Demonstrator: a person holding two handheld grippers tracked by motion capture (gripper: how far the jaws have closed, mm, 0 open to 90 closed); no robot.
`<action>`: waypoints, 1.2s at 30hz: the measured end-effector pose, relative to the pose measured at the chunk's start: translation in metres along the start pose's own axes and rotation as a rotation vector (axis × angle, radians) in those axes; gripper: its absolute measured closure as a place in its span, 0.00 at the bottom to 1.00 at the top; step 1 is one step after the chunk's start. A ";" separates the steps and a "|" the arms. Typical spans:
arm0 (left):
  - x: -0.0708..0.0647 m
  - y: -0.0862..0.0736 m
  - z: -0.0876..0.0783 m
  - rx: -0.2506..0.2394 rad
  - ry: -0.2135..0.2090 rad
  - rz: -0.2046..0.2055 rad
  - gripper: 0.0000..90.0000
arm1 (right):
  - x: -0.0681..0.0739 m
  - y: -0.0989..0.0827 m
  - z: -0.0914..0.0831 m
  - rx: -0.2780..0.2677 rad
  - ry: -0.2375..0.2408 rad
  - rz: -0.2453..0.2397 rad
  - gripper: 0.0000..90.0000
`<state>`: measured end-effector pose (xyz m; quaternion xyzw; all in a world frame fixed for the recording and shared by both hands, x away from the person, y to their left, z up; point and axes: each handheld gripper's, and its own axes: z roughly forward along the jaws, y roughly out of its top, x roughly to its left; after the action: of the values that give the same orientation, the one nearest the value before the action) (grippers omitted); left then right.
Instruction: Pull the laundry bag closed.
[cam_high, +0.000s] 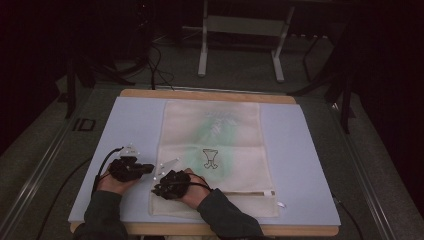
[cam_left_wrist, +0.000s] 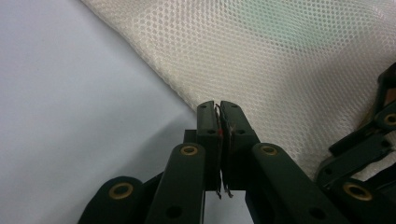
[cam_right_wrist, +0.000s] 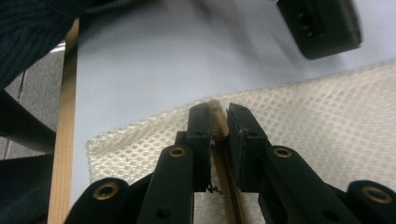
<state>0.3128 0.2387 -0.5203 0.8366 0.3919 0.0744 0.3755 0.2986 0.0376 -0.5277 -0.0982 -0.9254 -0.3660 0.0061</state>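
A cream mesh bag (cam_high: 215, 145) lies flat on the pale blue mat (cam_high: 135, 120), its zipper (cam_high: 240, 192) running along the near end. My right gripper (cam_high: 157, 189) sits at the bag's near left corner, shut on the beige end of the zipper (cam_right_wrist: 217, 116), which stands between its jaws. My left gripper (cam_high: 149, 167) rests beside the bag's left edge with its jaws together (cam_left_wrist: 218, 106) right at the mesh edge (cam_left_wrist: 187, 95). Whether mesh is caught between them I cannot tell.
The mat covers a wooden table whose near edge (cam_right_wrist: 63, 140) runs close to my right gripper. The zipper pull (cam_high: 271, 193) lies at the bag's near right. A small outline print (cam_high: 211, 158) marks the bag's middle. A white table frame (cam_high: 240, 30) stands on the floor behind.
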 end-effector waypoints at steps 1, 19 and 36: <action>0.000 0.000 0.000 0.000 0.000 0.000 0.97 | 0.000 0.000 0.001 0.003 0.003 0.005 0.89; -0.006 0.002 0.007 0.061 -0.077 0.020 0.97 | 0.004 0.000 0.005 -0.017 -0.035 -0.009 0.90; -0.016 0.001 0.012 0.145 -0.101 0.045 0.99 | 0.003 -0.003 0.005 -0.034 -0.033 0.000 0.90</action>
<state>0.3074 0.2200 -0.5251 0.8729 0.3577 0.0121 0.3315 0.2958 0.0397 -0.5334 -0.1041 -0.9191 -0.3798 -0.0107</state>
